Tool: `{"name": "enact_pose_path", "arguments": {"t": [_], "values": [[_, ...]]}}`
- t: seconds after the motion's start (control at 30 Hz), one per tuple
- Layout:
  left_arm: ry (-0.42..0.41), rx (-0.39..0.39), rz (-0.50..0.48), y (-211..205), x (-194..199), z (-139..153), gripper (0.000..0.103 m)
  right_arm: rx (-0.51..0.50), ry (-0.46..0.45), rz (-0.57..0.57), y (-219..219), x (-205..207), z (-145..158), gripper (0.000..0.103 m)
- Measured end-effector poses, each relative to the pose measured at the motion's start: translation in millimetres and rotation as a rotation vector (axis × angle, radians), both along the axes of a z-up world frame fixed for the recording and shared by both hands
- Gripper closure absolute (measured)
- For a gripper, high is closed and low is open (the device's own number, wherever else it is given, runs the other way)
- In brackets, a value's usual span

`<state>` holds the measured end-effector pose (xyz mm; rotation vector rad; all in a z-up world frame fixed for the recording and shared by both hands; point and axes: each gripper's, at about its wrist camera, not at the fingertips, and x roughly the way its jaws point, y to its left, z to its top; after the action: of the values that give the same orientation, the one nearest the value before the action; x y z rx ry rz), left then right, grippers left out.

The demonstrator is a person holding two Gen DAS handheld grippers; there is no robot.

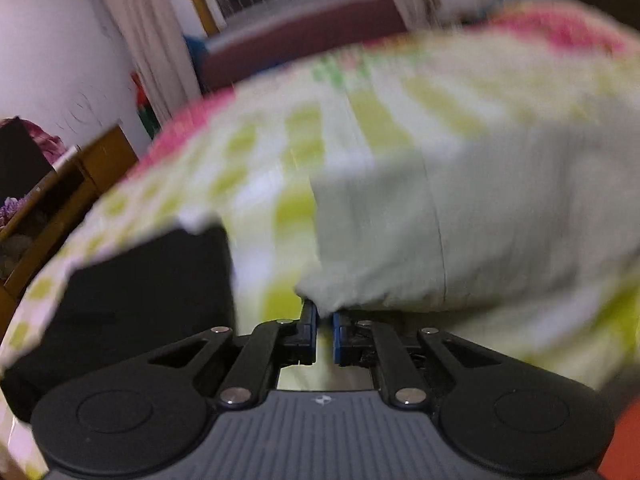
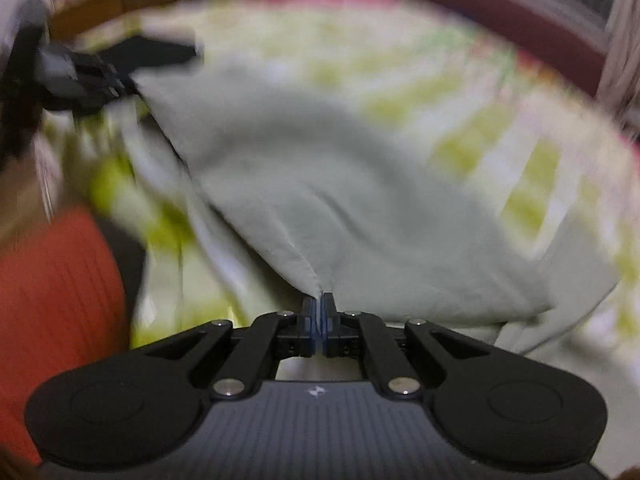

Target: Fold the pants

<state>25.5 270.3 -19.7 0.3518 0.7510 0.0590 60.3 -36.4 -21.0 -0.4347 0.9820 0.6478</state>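
The pale grey-green pants (image 1: pixel 440 224) are lifted over a bed with a green, white and pink checked cover (image 1: pixel 260 152). Both views are motion-blurred. My left gripper (image 1: pixel 324 314) is shut on a corner of the pants, with a narrow gap between its jaws. My right gripper (image 2: pixel 319 306) is shut tight on another edge of the pants (image 2: pixel 340 184). In the right wrist view the left gripper (image 2: pixel 120 86) shows at the upper left, holding the far corner, with the cloth stretched between the two.
A black garment (image 1: pixel 152 288) lies on the bed to the left. An orange-red sleeve (image 2: pixel 60 292) is near my left side. A dark red headboard (image 1: pixel 304 40), a window, curtains and wooden furniture (image 1: pixel 60 196) stand beyond the bed.
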Motion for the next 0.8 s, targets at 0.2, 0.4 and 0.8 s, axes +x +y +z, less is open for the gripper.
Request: {"name": "enact_pose_path", "arguments": {"t": [0.2,0.4,0.8], "values": [[0.001,0.014,0.047,5,-16,10,0.078,0.066,-0.037,-0.04,-14,6,16,0.088],[-0.083,0.036,-0.011,-13,-24,41,0.078,0.141,-0.029,-0.163,-49,11,29,0.081],[0.115,-0.009,-0.267,-115,20,14,0.081,0.25,-0.119,-0.615,-153,102,42,0.076]]}}
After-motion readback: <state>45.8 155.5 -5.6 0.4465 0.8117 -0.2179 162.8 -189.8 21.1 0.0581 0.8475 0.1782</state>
